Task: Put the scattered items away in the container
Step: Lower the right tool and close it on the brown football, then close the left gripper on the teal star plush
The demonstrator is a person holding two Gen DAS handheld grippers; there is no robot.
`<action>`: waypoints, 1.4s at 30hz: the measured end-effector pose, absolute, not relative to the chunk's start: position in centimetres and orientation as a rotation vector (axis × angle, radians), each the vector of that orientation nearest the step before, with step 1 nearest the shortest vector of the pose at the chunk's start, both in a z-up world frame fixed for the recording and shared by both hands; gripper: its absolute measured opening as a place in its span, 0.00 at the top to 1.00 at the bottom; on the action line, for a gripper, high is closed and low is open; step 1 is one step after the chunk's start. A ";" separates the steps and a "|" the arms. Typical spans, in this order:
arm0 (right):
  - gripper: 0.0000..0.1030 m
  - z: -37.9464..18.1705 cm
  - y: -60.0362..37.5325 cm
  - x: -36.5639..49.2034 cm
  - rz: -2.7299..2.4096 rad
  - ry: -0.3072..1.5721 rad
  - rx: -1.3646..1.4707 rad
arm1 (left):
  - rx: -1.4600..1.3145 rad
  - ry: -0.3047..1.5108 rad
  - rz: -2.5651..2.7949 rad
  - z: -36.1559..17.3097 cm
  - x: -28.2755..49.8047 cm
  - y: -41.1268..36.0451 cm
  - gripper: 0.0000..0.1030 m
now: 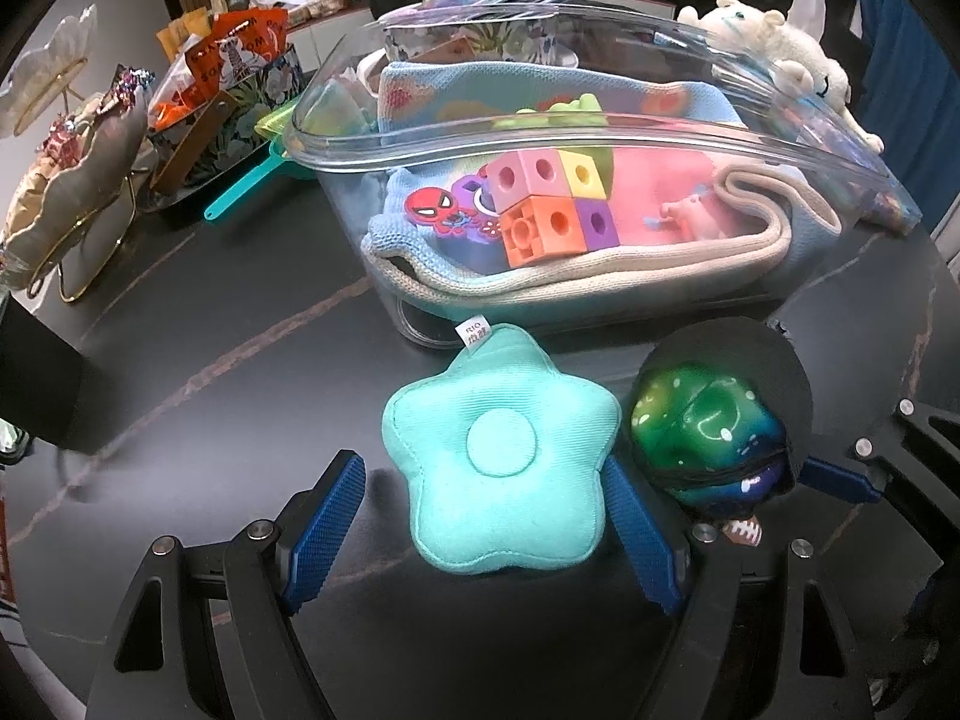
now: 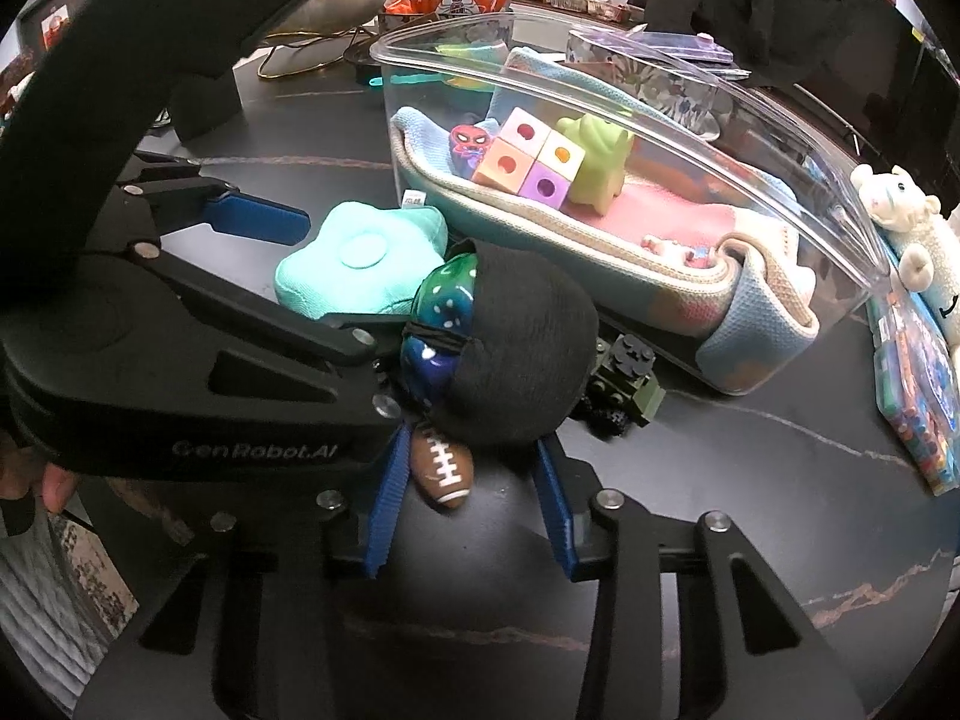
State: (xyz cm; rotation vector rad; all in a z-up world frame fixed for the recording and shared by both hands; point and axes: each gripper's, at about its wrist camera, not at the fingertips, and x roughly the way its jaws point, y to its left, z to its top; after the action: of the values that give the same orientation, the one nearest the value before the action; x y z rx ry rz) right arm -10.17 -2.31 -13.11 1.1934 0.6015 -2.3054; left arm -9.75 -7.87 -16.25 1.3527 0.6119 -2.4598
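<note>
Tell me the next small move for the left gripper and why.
Probably close the left gripper on the teal star cushion. Its fingers stand open on either side of the cushion, which lies on the table just outside the clear container, so a squeeze should secure it for lifting in.

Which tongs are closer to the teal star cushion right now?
Left. The left tongs are open around the star cushion, one finger on each side. The right tongs sit beside it, open around the green figure.
</note>
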 end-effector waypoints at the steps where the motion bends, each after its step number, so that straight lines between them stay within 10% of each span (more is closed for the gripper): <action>1: 0.66 -13.2 -2.3 -10.3 -2.303 0.603 1.194 | 1.353 0.619 -2.458 -16.3 -9.7 -7.9 0.25; 6: 0.82 -13.1 -2.5 -10.0 -2.280 0.587 1.195 | 1.351 0.607 -2.445 -16.2 -9.8 -7.7 0.26; 42: 0.82 -10.2 -1.6 -9.1 -2.248 0.531 1.145 | 1.316 0.607 -2.491 -13.5 -8.3 -8.1 0.40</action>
State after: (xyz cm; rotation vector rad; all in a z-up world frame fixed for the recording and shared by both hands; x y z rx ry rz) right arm -9.13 -1.62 -10.20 1.1452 0.5311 -2.2480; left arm -8.26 -8.08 -13.45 1.3155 0.6073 -2.4908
